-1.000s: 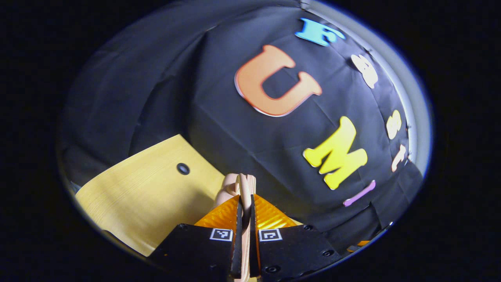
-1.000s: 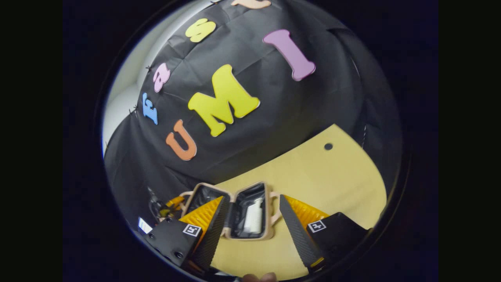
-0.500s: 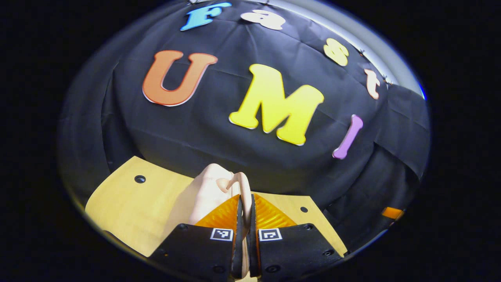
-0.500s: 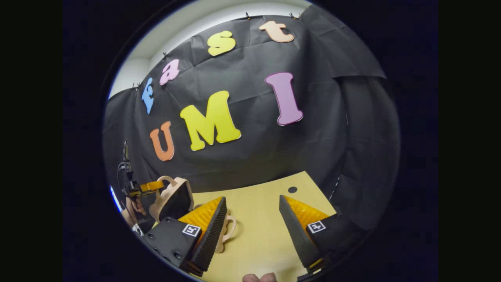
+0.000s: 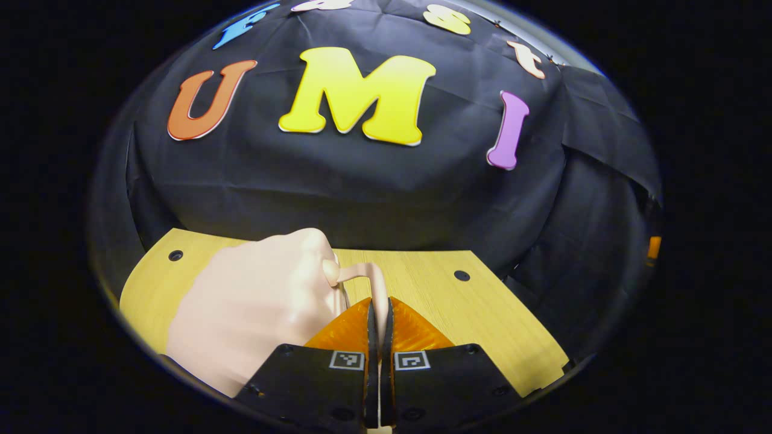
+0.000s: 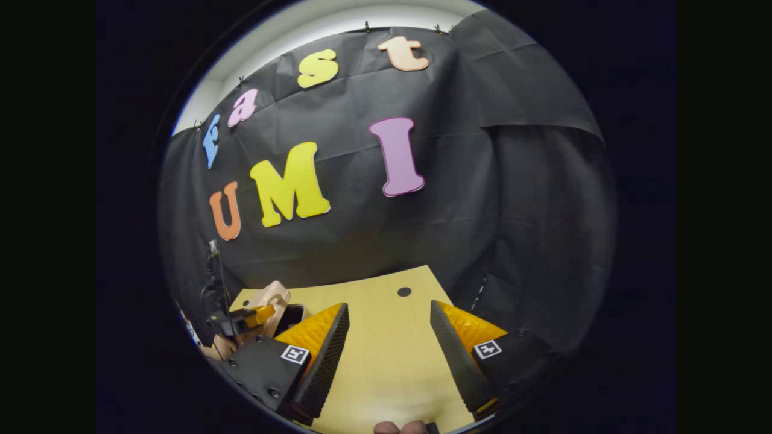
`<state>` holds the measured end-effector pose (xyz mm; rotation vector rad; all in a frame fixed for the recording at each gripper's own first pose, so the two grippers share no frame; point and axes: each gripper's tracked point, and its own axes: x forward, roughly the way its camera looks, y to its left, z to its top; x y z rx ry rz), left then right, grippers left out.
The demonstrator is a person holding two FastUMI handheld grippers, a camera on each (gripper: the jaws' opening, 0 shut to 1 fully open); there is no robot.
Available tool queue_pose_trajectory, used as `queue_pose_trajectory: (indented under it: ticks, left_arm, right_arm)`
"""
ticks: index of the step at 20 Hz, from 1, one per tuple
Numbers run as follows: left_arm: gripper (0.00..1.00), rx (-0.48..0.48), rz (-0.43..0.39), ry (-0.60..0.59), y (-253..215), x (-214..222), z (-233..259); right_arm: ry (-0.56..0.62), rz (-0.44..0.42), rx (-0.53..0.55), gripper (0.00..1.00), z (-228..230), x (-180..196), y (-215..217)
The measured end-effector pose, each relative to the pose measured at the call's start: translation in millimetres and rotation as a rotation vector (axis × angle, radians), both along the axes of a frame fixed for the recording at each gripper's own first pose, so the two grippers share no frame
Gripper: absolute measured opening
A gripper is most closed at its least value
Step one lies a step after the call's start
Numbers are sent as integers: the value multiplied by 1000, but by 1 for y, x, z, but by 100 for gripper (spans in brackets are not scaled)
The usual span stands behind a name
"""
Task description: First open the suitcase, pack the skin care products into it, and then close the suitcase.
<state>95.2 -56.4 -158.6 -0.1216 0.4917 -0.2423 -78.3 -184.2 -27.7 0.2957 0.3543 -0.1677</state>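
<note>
The left tongs stay clamped on the suitcase handle. Since a second ago the lid has swung from lying open, with a white bottle inside, nearly down; the closing step appears almost complete. The suitcase rests on the bench, its shell just left of the handle. The right tongs stand wide and empty, right of the suitcase. Count: one suitcase, two tongs, one bench.

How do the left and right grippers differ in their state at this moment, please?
The left gripper has its jaws shut on the suitcase handle; the right gripper has its jaws wide apart, holding nothing. The left sits at the suitcase; the right hangs over bare table. Both point toward the booth wall.
</note>
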Motion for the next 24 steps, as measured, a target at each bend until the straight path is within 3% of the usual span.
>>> queue_pose_trajectory:
  ticks: [6,15,20,23,24]
  left_arm:
    - [4,53,-7,78,-27,-1,-59]
    - [5,165,-9,96,-44,-4,-87]
    - [24,235,-19,126,-55,-6,-99]
    - [32,218,-11,158,-57,-12,-103]
    - [46,202,-13,165,-59,-17,-100]
  right_arm:
    - [45,-41,-2,80,-13,-9,-26]
    - [82,-13,23,80,-28,-2,-25]
    - [74,17,20,80,-31,-2,-18]
    - [69,63,-28,80,-33,4,-5]
    - [62,81,-41,80,-32,6,0]
